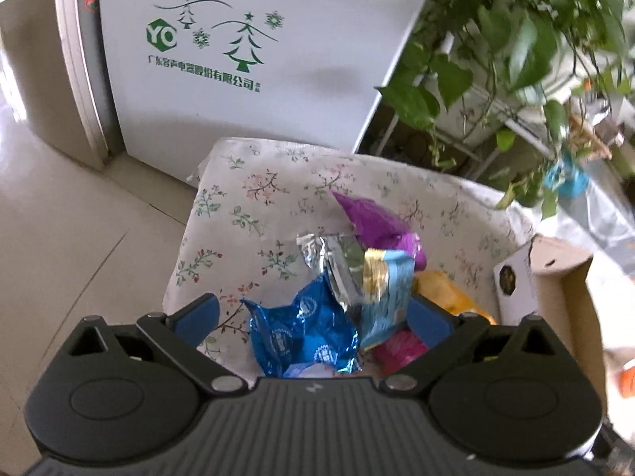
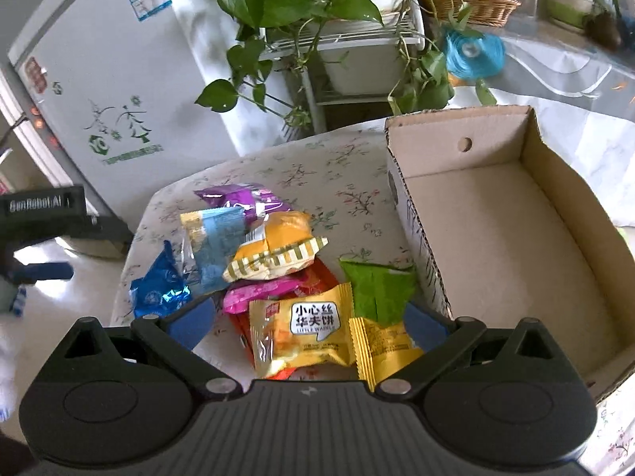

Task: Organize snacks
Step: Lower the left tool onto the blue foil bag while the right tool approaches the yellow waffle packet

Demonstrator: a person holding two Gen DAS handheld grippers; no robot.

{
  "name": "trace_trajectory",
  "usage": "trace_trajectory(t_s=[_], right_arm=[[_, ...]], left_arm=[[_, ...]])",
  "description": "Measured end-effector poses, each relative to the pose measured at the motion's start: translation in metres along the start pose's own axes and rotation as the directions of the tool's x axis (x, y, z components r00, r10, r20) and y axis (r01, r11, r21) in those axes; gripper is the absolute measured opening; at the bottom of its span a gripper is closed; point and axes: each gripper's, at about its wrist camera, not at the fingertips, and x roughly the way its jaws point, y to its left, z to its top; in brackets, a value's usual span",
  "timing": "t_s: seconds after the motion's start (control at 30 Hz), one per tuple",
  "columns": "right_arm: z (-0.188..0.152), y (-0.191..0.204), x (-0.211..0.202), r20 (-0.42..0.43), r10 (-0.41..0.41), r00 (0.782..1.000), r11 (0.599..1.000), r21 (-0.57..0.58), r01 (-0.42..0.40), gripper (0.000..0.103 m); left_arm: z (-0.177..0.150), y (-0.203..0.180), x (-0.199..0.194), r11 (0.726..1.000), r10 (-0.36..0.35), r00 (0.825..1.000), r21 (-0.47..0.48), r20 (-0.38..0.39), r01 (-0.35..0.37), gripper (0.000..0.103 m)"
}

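A heap of wrapped snacks lies on a floral-cloth table [image 2: 349, 166]. In the left wrist view my left gripper [image 1: 313, 313] is open, its blue pads either side of a dark blue packet [image 1: 305, 337] and a light blue packet [image 1: 385, 297]; a purple packet [image 1: 381, 222] lies beyond. In the right wrist view my right gripper [image 2: 307, 323] is open above a yellow waffle packet [image 2: 301, 333], with a green packet [image 2: 377, 289] and an orange striped packet [image 2: 278, 254] nearby. An empty cardboard box [image 2: 496, 238] stands to the right. The left gripper body [image 2: 43, 206] shows at the left edge.
A white fridge [image 1: 246, 51] with green tree print stands behind the table. Potted trailing plants [image 2: 285, 4] on a white rack sit behind the box. A wicker basket [image 2: 472, 4] and blue ribbon roll [image 2: 472, 55] lie further back. Tiled floor [image 1: 59, 218] lies to the left.
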Motion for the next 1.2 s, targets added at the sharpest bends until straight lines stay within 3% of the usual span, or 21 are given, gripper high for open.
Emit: trace_trajectory(t_s=[0.17, 0.37, 0.67, 0.87, 0.97, 1.13, 1.2], right_arm=[[-0.013, 0.001, -0.004, 0.011, 0.036, 0.999, 0.996, -0.085, -0.035, 0.103], [-0.024, 0.012, 0.008, -0.027, 0.073, 0.997, 0.986, -0.145, -0.077, 0.096], [-0.017, 0.025, 0.036, -0.025, 0.046, 0.999, 0.989, -0.136, -0.049, 0.085], [-0.025, 0.032, 0.051, -0.091, 0.059, 0.994, 0.987, -0.144, -0.072, 0.079], [-0.030, 0.036, 0.050, -0.148, 0.127, 0.981, 0.977, -0.150, -0.150, 0.080], [-0.035, 0.038, 0.042, -0.250, 0.260, 0.933, 0.945, -0.133, -0.299, 0.079], [-0.035, 0.038, 0.035, -0.246, 0.262, 0.933, 0.939, -0.158, -0.306, 0.080]], left_arm=[[0.006, 0.014, -0.006, 0.998, -0.028, 1.000, -0.056, 0.014, 0.029, 0.101], [0.008, 0.020, -0.008, 0.999, 0.003, 1.000, -0.044, 0.024, -0.002, 0.101], [0.003, 0.020, 0.008, 0.999, -0.040, 0.998, -0.026, -0.043, 0.039, 0.101], [-0.002, 0.022, 0.022, 1.000, -0.006, 0.997, -0.013, -0.075, 0.005, 0.101], [-0.004, 0.023, 0.032, 1.000, 0.002, 0.996, -0.005, -0.088, -0.002, 0.101], [-0.009, 0.018, 0.049, 0.999, 0.013, 0.995, 0.037, -0.101, -0.009, 0.101], [-0.012, 0.012, 0.056, 0.998, 0.010, 0.994, 0.061, -0.107, -0.003, 0.101]])
